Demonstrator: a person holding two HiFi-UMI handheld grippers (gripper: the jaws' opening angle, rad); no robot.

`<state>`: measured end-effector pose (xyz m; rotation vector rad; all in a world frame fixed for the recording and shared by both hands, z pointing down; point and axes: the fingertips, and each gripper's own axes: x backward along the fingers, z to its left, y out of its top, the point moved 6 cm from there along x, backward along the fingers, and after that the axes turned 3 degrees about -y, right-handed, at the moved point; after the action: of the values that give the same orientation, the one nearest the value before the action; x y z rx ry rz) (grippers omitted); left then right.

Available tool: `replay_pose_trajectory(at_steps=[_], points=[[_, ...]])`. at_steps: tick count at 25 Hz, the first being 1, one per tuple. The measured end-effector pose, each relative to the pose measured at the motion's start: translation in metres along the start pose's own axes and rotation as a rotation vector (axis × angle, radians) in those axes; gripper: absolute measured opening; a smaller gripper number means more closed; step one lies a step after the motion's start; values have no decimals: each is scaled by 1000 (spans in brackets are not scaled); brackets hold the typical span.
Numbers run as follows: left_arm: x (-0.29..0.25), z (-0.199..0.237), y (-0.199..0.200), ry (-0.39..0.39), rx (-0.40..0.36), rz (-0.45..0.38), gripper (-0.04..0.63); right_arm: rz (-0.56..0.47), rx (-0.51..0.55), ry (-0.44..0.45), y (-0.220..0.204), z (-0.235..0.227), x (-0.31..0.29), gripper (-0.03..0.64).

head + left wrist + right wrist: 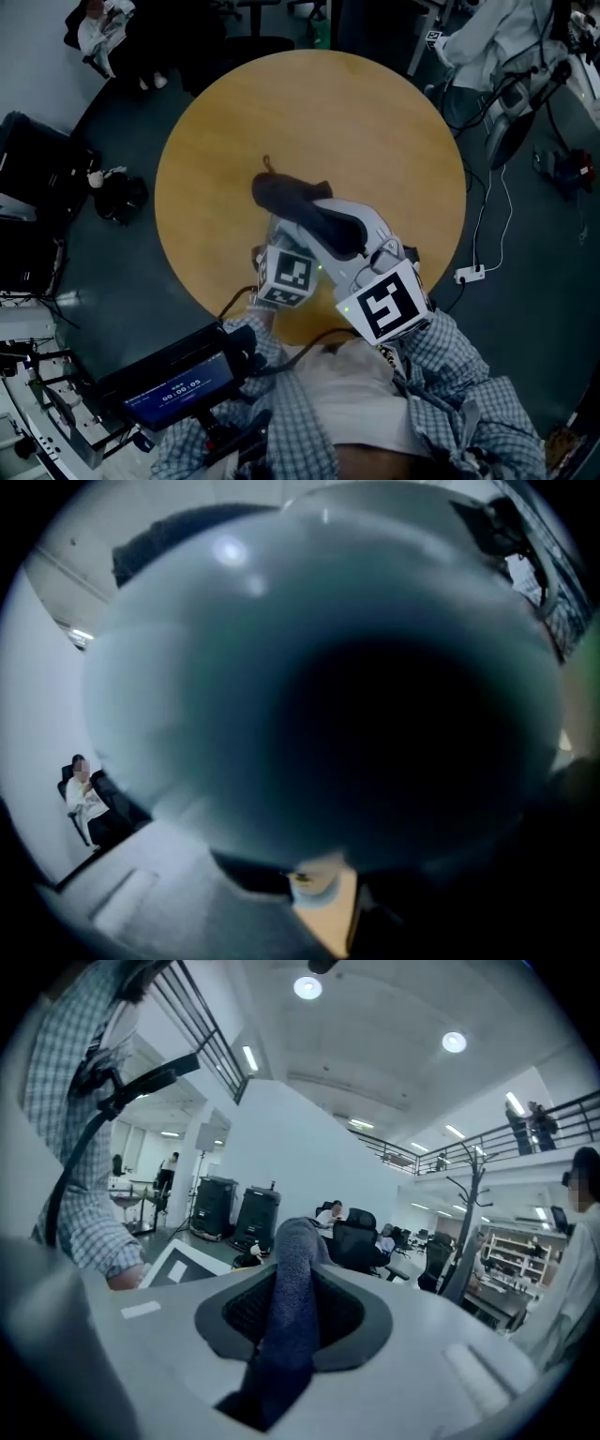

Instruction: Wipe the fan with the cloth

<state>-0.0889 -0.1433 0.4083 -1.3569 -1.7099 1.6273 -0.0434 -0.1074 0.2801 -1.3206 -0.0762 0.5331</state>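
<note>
The pale fan (277,231) is up off the round wooden table (375,122), between my two grippers. A dark blue cloth (298,199) lies draped over it. In the right gripper view the cloth (289,1307) runs across the fan's dark vent (342,1321) and down toward my jaws, which the fan hides. My right gripper (364,251) is shut on the cloth. My left gripper (281,247) holds the fan from the left. The fan's rounded body (216,667) fills the left gripper view and hides those jaws too.
A white power strip (470,274) and cables lie on the floor at the right. Black cases (28,178) stand at the left. A device with a lit screen (178,384) hangs by my body. A seated person (497,37) is at the top right.
</note>
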Motion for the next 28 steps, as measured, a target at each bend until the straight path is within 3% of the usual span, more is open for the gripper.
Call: replay_pose_trajectory(at_steps=[5, 9, 11, 13, 18, 21, 28], points=[[12, 5, -1, 3, -63, 46, 127, 64, 117, 242, 18, 28, 12, 92], [16, -5, 5, -34, -105, 27, 127, 84, 242, 370, 34, 35, 7, 92], [18, -15, 4, -66, -110, -11, 127, 92, 249, 436, 40, 29, -3, 92], [20, -19, 5, -87, -99, -49, 127, 96, 190, 478, 43, 16, -17, 92], [28, -10, 19, -66, -40, -123, 127, 12, -39, 384, 30, -25, -29, 92], [33, -1, 23, -41, -17, -154, 127, -39, -205, 266, -1, -49, -28, 92], [45, 24, 40, 18, 75, -228, 127, 110, -394, 46, -95, -75, -34, 91]])
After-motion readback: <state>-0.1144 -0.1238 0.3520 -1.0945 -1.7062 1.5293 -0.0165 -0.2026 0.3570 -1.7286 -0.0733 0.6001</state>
